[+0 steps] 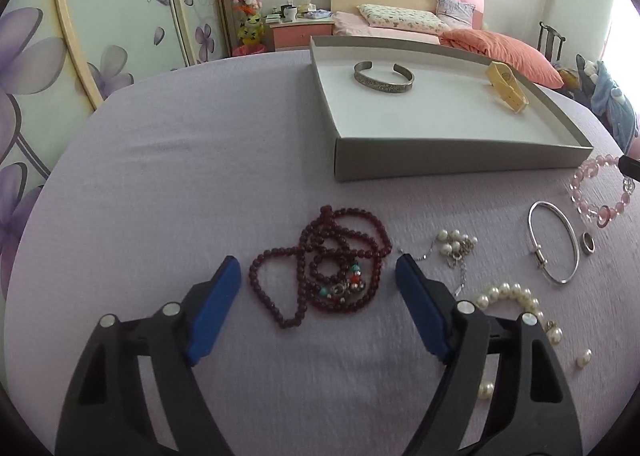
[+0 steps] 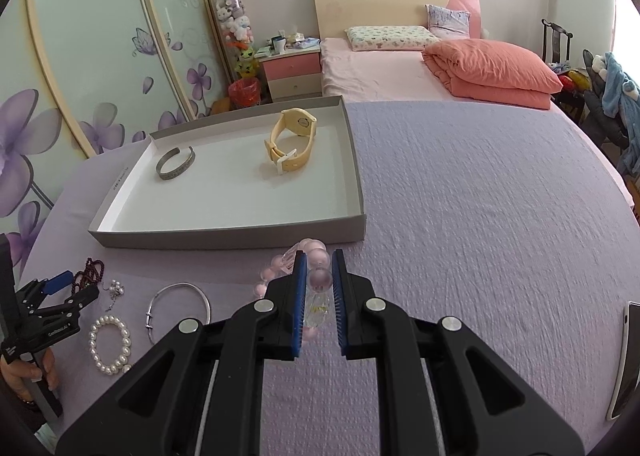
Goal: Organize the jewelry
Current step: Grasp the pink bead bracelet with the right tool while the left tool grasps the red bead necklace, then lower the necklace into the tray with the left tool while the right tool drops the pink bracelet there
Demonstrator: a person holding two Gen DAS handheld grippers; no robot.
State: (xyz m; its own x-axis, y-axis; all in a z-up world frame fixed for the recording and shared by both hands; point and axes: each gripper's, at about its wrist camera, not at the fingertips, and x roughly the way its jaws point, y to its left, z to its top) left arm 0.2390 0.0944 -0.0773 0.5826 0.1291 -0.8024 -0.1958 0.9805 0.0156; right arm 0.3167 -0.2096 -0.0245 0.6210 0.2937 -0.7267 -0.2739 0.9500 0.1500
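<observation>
The right gripper grasps one pink bead bracelet between nearly closed blue pads, just in front of the tray's near wall. The left gripper, released with its jaws spread wide, hovers low over one tangled dark red bead necklace on the lavender table. Right of it lie one pearl chain cluster, one pearl bracelet, one silver bangle and one small ring. Farther off, one gray tray holds two pieces: one engraved silver cuff and one yellow watch.
</observation>
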